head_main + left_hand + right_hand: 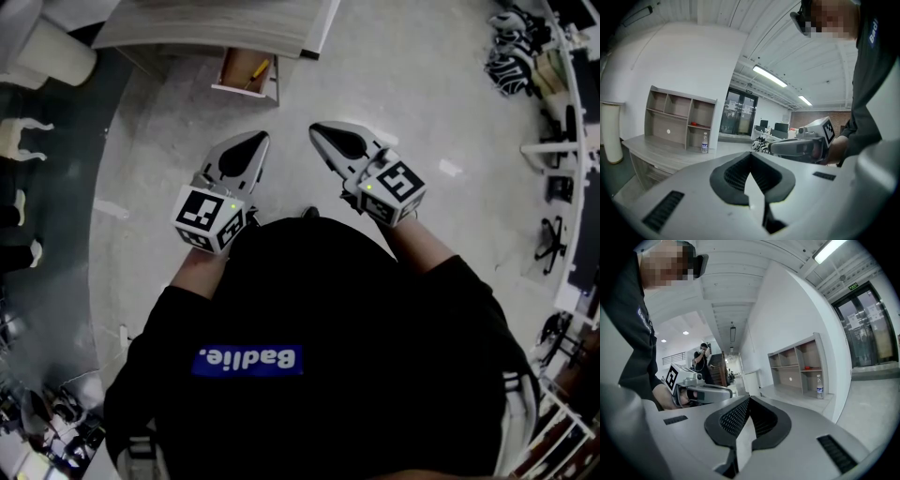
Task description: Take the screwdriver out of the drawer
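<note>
In the head view an open drawer (246, 75) sticks out from under the grey desk (216, 23) at the top. A yellow-handled screwdriver (258, 69) lies inside it. My left gripper (260, 140) and right gripper (317, 130) are held side by side over the floor, well short of the drawer, both pointing towards it. Both are shut with nothing between the pads. The left gripper view shows its closed jaw tips (751, 155) with the right gripper (801, 146) beside them. The right gripper view shows its closed tips (749, 399) and the left gripper (701, 393). Neither gripper view shows the drawer.
On the desk stand a wooden shelf unit (679, 117) and a water bottle (704, 142). A white cylinder (54, 53) stands left of the desk. Equipment and racks (562, 141) line the right wall. Another person (702, 357) stands far back.
</note>
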Tool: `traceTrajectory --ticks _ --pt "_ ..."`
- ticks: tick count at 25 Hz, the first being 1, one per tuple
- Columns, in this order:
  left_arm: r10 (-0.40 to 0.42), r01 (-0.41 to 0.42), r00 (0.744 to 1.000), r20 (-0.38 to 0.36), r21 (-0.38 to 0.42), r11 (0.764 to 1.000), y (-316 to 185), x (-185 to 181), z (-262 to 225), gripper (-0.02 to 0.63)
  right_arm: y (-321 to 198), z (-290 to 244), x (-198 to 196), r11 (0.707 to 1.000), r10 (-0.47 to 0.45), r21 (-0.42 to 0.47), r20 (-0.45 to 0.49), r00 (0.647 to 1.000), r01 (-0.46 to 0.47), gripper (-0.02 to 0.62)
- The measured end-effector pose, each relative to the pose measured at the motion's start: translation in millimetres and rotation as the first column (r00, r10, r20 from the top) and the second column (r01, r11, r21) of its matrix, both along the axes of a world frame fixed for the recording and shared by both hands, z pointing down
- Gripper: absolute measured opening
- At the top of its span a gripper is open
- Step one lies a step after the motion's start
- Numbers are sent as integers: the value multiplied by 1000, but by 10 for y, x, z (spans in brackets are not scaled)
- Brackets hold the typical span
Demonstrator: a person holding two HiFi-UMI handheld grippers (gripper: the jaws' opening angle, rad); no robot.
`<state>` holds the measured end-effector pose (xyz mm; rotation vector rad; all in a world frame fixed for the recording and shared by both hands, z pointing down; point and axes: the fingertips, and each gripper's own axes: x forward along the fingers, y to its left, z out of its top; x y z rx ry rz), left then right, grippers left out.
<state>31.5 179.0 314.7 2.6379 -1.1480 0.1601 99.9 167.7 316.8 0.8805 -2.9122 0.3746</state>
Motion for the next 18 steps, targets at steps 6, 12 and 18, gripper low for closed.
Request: traceTrajectory --ticks 6,12,18 --pt "-36 36 999 3 4 999 -21 202 16 2 -24 14 280 1000 -15 3 4 1000 15 31" --pt "-63 63 998 0 1 998 -83 313 86 2 -51 117 481 1000 -16 -21 -5 1000 16 31" --pt "-61 62 998 -10 8 998 -264 294 118 2 -198 165 532 1000 4 -26 -17 1000 -5 31"
